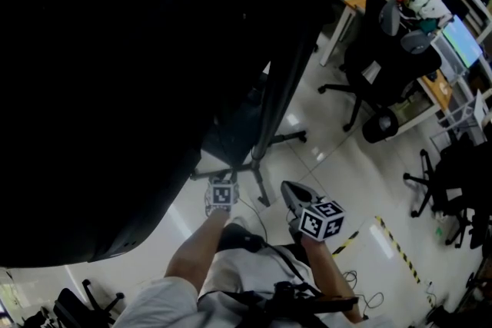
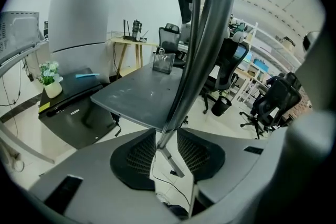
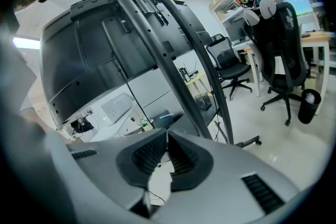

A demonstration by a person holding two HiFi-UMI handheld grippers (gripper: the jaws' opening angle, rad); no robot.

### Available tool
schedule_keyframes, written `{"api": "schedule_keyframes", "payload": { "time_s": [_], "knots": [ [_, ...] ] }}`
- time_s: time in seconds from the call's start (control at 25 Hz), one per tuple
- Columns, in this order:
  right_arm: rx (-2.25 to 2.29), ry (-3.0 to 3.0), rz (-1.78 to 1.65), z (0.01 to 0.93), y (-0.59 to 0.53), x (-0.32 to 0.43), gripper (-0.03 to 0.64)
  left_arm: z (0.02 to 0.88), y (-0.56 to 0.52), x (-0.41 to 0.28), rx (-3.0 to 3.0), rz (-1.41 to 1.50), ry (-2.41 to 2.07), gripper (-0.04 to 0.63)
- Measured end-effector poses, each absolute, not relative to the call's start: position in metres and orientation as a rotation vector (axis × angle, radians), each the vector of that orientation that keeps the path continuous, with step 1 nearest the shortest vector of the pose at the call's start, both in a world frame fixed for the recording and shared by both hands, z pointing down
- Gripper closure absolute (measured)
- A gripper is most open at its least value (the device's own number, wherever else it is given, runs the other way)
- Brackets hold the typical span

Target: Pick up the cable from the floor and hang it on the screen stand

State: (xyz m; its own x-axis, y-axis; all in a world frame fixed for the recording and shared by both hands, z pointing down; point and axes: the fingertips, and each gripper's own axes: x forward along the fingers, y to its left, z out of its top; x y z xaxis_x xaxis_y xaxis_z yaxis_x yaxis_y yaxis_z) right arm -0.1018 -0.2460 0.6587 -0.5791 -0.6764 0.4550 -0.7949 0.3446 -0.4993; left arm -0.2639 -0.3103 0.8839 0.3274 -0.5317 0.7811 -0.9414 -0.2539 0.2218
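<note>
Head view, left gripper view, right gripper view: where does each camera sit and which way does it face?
Head view: on the person's head, looking steeply down at the floor; both forearms, the left gripper and the right gripper show.
Left gripper view: on the left gripper, facing the screen stand and a cable on the floor; jaws apart.
Right gripper view: on the right gripper, facing the screen's back; jaws together, empty.
Shared: the screen stand appears in all three.

Cable (image 2: 175,186) lies on floor (image 2: 236,123) beside screen stand (image 2: 215,34).
</note>
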Motion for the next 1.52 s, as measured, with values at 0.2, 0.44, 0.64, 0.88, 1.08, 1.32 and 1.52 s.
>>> {"api": "schedule_keyframes", "payload": {
  "time_s": [0.2, 0.44, 0.64, 0.88, 1.08, 1.32, 1.52],
  "knots": [
    [1.358, -2.436, 1.057, 0.665, -0.253, -0.105, 0.588, 0.897, -0.317, -0.260, 1.931, 0.759, -1.248, 0.465],
    [1.391, -2.430, 1.067, 0.672, -0.258, -0.096, 0.586, 0.913, -0.318, -0.258, 1.914, 0.777, -1.223, 0.466],
    [1.411, -2.429, 1.071, 0.675, -0.259, -0.090, 0.588, 0.918, -0.320, -0.253, 1.923, 0.788, -1.208, 0.485],
    [1.420, -2.423, 1.084, 0.680, -0.256, -0.078, 0.588, 0.921, -0.319, -0.249, 1.922, 0.826, -1.209, 0.569],
    [1.411, -2.425, 1.107, 0.671, -0.244, -0.065, 0.586, 0.911, -0.293, -0.238, 1.908, 0.826, -1.194, 0.577],
    [1.356, -2.389, 1.145, 0.667, -0.212, -0.035, 0.591, 0.867, -0.252, -0.190, 1.928, 0.628, -1.131, 0.578],
    [1.301, -2.386, 1.167, 0.662, -0.183, -0.010, 0.589, 0.832, -0.216, -0.155, 1.950, 0.537, -1.132, 0.580]
  ]
}}
